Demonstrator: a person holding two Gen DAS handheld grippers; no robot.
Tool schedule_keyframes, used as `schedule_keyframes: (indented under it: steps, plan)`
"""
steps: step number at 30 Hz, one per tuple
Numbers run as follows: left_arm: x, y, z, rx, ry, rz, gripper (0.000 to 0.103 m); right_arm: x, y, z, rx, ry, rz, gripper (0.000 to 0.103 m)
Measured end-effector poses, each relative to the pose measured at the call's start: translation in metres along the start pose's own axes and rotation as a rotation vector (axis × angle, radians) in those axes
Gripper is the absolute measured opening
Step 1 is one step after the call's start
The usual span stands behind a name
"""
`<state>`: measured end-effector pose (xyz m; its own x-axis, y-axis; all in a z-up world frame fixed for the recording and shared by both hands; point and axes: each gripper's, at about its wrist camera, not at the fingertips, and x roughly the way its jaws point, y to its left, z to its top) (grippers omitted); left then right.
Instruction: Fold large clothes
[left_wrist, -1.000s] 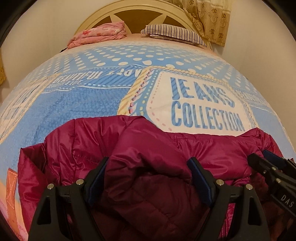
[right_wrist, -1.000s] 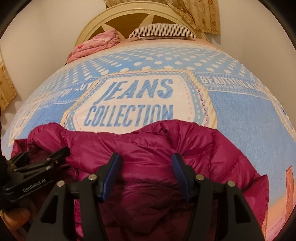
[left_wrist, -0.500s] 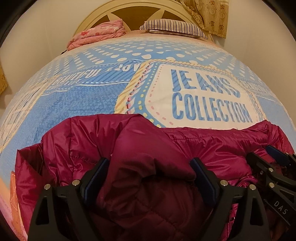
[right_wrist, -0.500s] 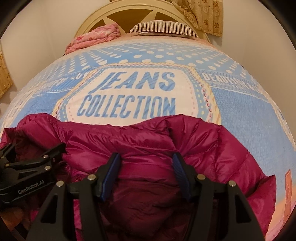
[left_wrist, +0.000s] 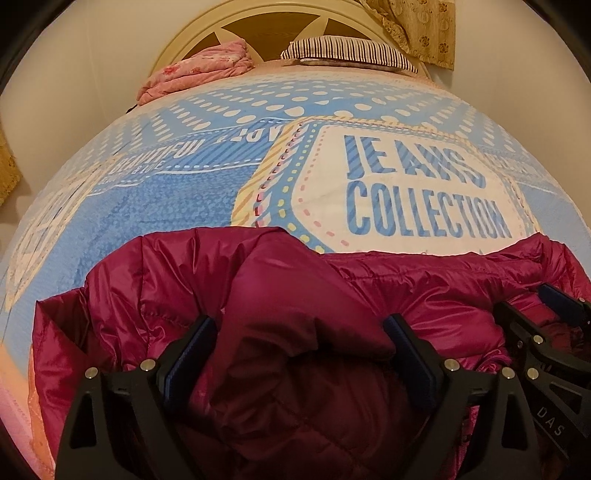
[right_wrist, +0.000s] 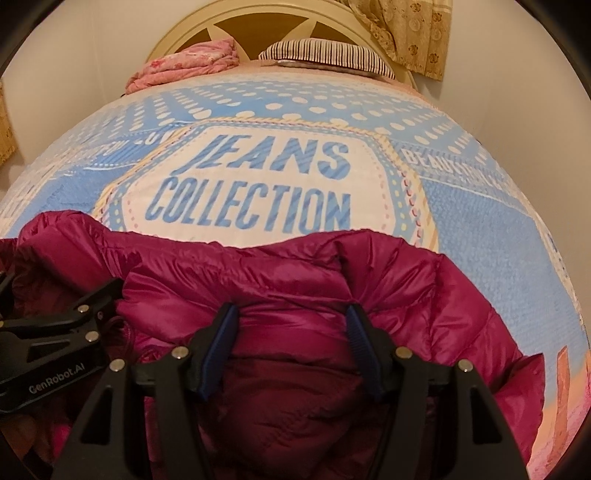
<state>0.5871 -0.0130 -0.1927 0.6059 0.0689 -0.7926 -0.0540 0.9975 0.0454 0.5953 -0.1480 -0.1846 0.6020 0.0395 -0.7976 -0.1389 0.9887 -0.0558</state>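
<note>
A magenta quilted puffer jacket (left_wrist: 295, 295) lies bunched at the near end of the bed; it also shows in the right wrist view (right_wrist: 288, 280). My left gripper (left_wrist: 299, 332) has its jaws spread wide around a thick fold of the jacket, pads touching the fabric. My right gripper (right_wrist: 291, 325) likewise holds a thick bunch of the jacket between its pads. The right gripper shows at the right edge of the left wrist view (left_wrist: 546, 325); the left gripper shows at the left edge of the right wrist view (right_wrist: 66, 314).
The bed has a blue and white "JEANS COLLECTION" cover (left_wrist: 184, 192). A folded pink blanket (left_wrist: 195, 74) and a striped pillow (left_wrist: 347, 51) lie by the cream headboard (right_wrist: 280, 22). A patterned curtain (right_wrist: 406, 33) hangs at the back right.
Both grippers have moved forward up the bed with the jacket in them; the jacket's far edge now covers more of the white label panel.
</note>
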Motion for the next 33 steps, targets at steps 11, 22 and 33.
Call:
schedule_keyframes:
  steps: [11,22,33]
  plan:
    - [0.0034,-0.0037,0.0009,0.009,0.003,0.039,0.099,0.0016,0.0057,0.0009,-0.025,0.01,-0.04,0.066]
    - [0.0033,-0.005,0.0006,0.013,0.002,0.045,0.099,0.0017,0.0059,0.0013,-0.026,0.011,-0.042,0.066]
    - [0.004,-0.006,0.0016,0.016,0.003,0.051,0.1,0.0021,0.0061,0.0016,-0.025,0.012,-0.041,0.067]
